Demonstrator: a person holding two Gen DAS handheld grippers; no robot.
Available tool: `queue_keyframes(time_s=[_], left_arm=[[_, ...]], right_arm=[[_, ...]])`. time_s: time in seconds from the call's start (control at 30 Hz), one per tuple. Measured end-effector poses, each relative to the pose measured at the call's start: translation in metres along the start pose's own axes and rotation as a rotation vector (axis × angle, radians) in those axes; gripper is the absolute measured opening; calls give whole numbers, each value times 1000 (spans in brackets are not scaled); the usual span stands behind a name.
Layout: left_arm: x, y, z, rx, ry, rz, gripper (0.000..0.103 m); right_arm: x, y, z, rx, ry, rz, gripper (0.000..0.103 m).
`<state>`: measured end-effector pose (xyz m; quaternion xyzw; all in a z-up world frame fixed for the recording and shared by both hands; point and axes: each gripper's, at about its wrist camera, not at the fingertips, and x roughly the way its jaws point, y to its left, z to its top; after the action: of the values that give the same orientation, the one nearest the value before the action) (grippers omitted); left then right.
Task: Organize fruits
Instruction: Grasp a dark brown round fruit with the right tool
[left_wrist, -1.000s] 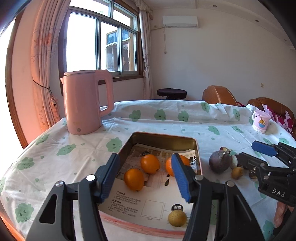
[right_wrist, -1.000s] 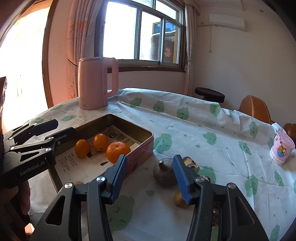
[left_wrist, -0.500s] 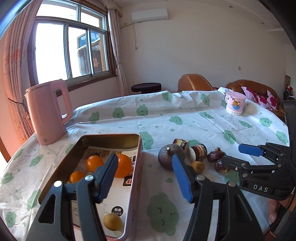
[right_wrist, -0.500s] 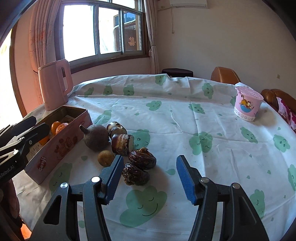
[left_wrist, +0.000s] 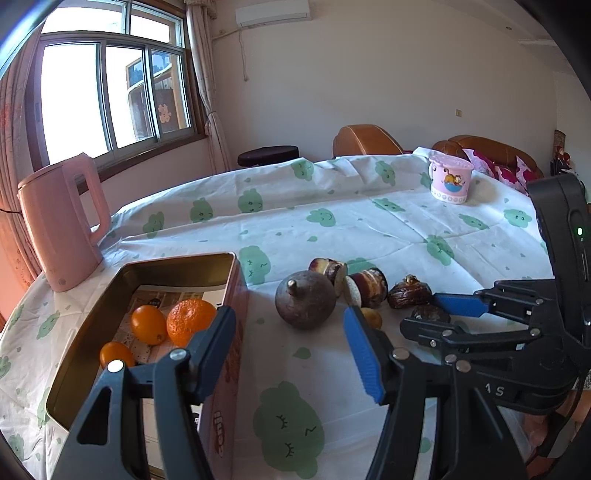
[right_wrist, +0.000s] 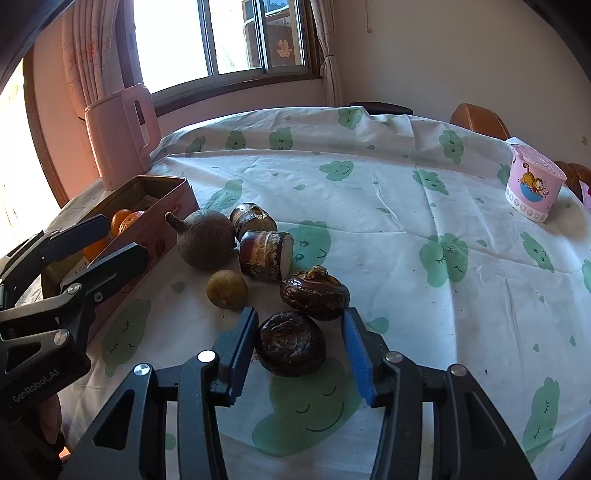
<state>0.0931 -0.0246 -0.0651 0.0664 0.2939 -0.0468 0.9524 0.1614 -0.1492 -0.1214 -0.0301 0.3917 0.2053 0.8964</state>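
My right gripper (right_wrist: 300, 353) has just been closing around the dark wrinkled fruit (right_wrist: 291, 343) nearest me, well apart from the tin box (right_wrist: 147, 225); its left pad touches, the blue one doesn't, so I'd centre before squeezing. My left gripper (left_wrist: 291, 349) hangs unclenched and empty over the tin's near wall — I can't see the fruit's underside.

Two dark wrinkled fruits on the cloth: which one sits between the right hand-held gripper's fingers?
The nearer, rounder dark fruit, between the right hand-held gripper fingers, which have just been closing. The other dark fruit lies just beyond the fingertips.
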Motion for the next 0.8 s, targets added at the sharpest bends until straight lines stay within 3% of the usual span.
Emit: queue_keyframes(time_s=[0.23,0.33,0.5,0.63,0.7,0.8], left_arm=[[4,-5,1,9,18,-15,63],[5,-8,2,16,22,-21,63],[10,-16,5,34,36,-34,63],[21,-25,8,39,66,-66,63],[27,-29,9,42,94,-85,56],[35,-37,9,65,123,-90,55]], right_arm=[[3,0,-1,0,28,37,39],[-5,-2,-2,6,-20,38,38],[-23,-8,-4,16,-124,-50,38],[-24,-25,-2,49,-118,-86,38],[-23,-31,0,56,-107,-89,38],[-22,-35,6,54,-98,-94,38]])
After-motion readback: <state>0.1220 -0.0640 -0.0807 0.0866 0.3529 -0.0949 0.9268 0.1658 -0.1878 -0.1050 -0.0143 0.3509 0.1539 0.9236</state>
